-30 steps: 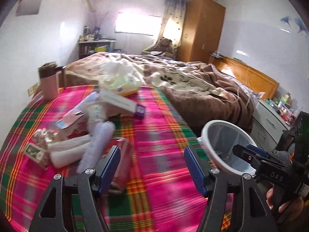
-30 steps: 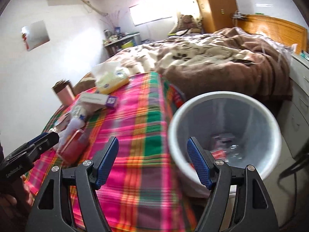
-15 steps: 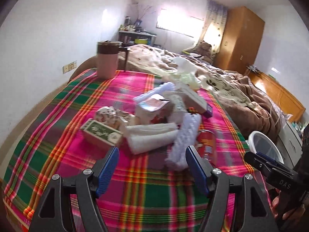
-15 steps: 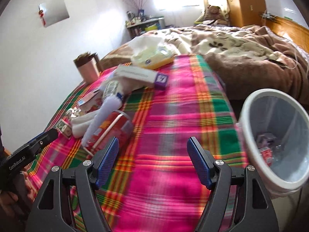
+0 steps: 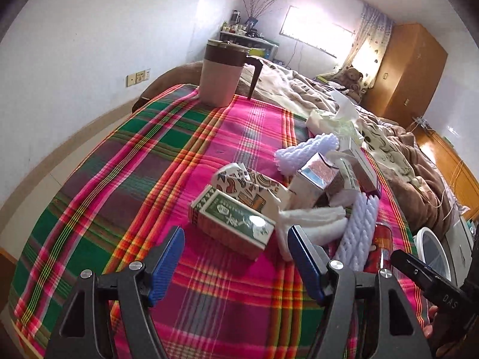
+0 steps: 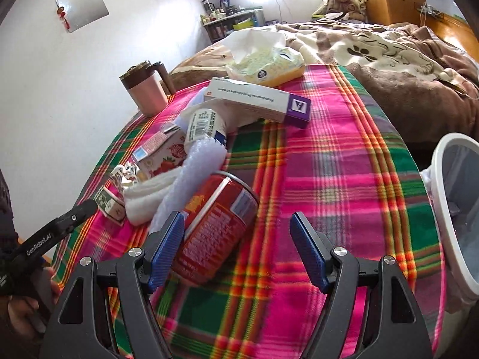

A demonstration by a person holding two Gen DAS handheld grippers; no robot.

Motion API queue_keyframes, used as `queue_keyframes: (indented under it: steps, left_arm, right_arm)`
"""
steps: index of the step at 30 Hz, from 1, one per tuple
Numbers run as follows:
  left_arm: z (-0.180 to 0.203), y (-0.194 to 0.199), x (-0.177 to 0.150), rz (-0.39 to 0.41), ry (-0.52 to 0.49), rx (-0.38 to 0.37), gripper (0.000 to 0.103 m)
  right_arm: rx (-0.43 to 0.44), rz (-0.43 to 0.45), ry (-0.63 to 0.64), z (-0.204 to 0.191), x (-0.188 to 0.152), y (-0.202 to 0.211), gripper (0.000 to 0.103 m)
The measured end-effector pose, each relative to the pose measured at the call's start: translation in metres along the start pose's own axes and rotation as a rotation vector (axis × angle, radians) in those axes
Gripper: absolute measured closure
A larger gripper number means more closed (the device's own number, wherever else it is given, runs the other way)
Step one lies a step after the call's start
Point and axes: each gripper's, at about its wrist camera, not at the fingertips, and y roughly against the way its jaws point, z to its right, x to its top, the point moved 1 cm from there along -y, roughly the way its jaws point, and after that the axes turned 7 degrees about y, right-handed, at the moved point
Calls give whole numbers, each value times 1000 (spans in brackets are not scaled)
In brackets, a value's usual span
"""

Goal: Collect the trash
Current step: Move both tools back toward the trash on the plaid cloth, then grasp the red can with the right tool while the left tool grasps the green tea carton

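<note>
Left claw [image 5: 235, 261] gapes empty before the green box [image 5: 232, 223]; right claw [image 6: 236, 251], also open, flanks the red can [image 6: 214, 227].

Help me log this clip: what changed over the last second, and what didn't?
Both tongs swung away from the white bin toward the trash pile: the left tongs now face the green box, the right tongs the red can. Both remain open and empty; the pile is undisturbed.
</note>
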Motion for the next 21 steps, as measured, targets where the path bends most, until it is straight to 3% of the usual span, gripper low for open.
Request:
queue_keyframes:
  steps: [11, 15, 21]
  left_arm:
    - [0, -38, 13, -85, 48, 8, 32]
    - [-2, -48, 13, -103, 58, 11, 32]
    - [-7, -47, 9, -110, 28, 80, 32]
  right_arm:
    - [25, -73, -5, -11, 0, -18, 28]
    - [7, -94, 44, -15, -4, -20, 28]
    - [-64, -129, 97, -9, -9, -17, 28]
